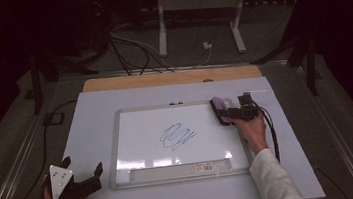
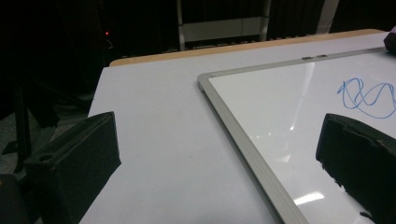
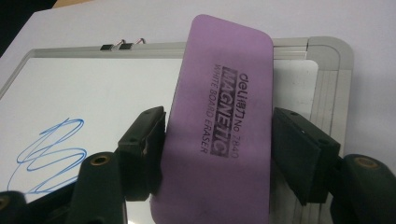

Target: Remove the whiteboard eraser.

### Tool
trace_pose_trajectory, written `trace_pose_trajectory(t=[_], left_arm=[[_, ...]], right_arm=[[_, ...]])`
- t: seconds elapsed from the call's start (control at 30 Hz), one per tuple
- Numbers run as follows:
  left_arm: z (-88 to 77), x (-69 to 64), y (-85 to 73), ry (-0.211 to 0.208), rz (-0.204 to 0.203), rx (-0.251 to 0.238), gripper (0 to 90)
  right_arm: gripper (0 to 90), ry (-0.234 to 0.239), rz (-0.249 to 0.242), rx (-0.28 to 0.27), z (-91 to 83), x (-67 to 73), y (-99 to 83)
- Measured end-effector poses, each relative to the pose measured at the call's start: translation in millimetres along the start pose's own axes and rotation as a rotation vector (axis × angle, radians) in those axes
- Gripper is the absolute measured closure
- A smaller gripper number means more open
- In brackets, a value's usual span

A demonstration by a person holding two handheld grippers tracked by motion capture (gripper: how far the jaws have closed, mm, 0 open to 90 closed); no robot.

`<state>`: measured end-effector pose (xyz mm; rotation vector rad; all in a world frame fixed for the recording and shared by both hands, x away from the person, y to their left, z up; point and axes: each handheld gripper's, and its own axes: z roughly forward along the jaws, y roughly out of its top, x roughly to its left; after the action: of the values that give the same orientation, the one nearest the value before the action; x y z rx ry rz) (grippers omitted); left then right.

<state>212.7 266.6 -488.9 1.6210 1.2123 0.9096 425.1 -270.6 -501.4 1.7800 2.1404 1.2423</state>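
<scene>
Dim lab or recording room: dark curtains, loose cables [image 1: 128,47] across grey floor, metal stand legs [image 1: 198,19], white surface [image 1: 91,119] under overhead camera.

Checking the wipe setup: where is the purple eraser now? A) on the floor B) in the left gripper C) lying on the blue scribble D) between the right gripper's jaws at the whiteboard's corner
D: the eraser sits between the right gripper's jaws at the whiteboard's corner, apart from the scribble.

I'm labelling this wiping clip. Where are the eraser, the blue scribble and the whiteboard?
eraser [image 3: 219,135], right gripper view, on its printed purple top.
blue scribble [image 1: 177,135], high view, middle of the loops.
whiteboard [image 1: 180,172], high view, on its bottom frame rail.
</scene>
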Motion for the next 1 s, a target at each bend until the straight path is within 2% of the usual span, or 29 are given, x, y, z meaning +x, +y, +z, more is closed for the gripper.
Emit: trace_pose_trajectory(t=[0.43, 1.0], left_arm=[[0.1, 0.1, 0.0, 0.000, 0.001, 0.001, 0.4], [0.1, -0.3, -0.1, 0.000, 0.003, 0.003, 0.5]], right_arm=[[40.0, -0.012, -0.024, -0.035, -7.1, 5.1, 2.1], [40.1, 0.006, -0.075, -0.066, -18.6, 17.7, 4.2]])
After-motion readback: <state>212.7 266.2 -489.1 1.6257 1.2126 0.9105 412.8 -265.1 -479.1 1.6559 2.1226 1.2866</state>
